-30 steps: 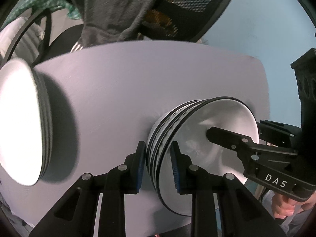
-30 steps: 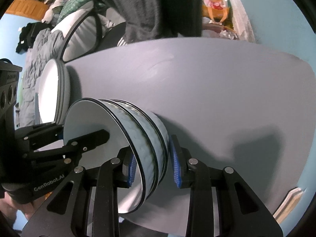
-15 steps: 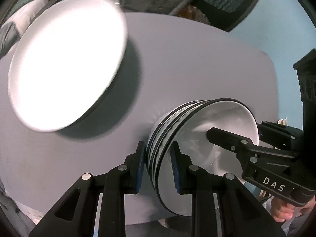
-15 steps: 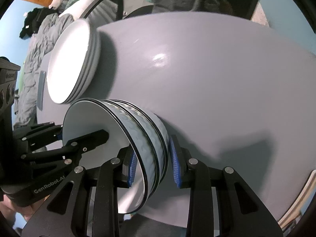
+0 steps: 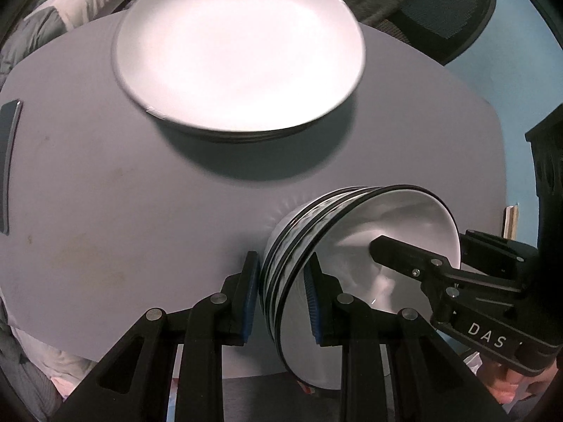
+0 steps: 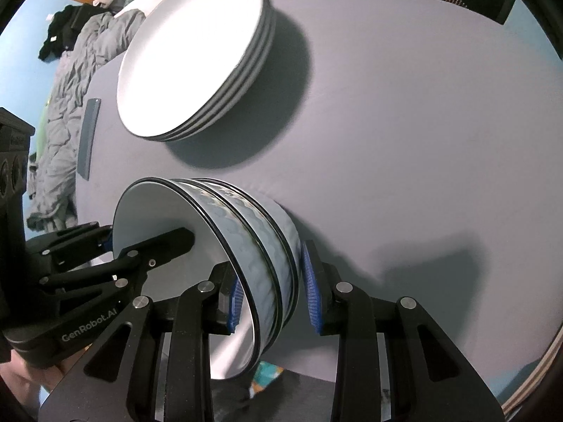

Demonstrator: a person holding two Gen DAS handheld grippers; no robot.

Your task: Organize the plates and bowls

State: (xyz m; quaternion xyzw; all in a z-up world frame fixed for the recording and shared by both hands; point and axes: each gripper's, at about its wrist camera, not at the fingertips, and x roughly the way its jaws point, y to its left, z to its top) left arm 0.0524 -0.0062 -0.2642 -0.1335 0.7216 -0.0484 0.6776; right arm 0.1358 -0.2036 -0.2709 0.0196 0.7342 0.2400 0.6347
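A nested stack of bowls (image 5: 352, 246), white inside with black rims and a blue wave pattern outside, is held on its side over the near part of the grey table (image 5: 105, 211). My left gripper (image 5: 281, 295) is shut on one side of the stack's rims. My right gripper (image 6: 274, 295) is shut on the opposite side of the same bowl stack (image 6: 253, 246). A stack of white plates (image 5: 239, 59) sits on the table beyond the bowls; it also shows in the right wrist view (image 6: 197, 59).
A dark flat strip (image 6: 89, 137) lies near the table's left edge. A mesh office chair (image 5: 440, 10) stands behind the table. Rumpled grey bedding (image 6: 59, 112) lies off to the left. The table's near edge (image 6: 352, 383) is just below the bowls.
Both grippers, still holding the bowl stack, have swung and tilted so the plate stack moved from the left edge of view to the upper middle, seen more from above.
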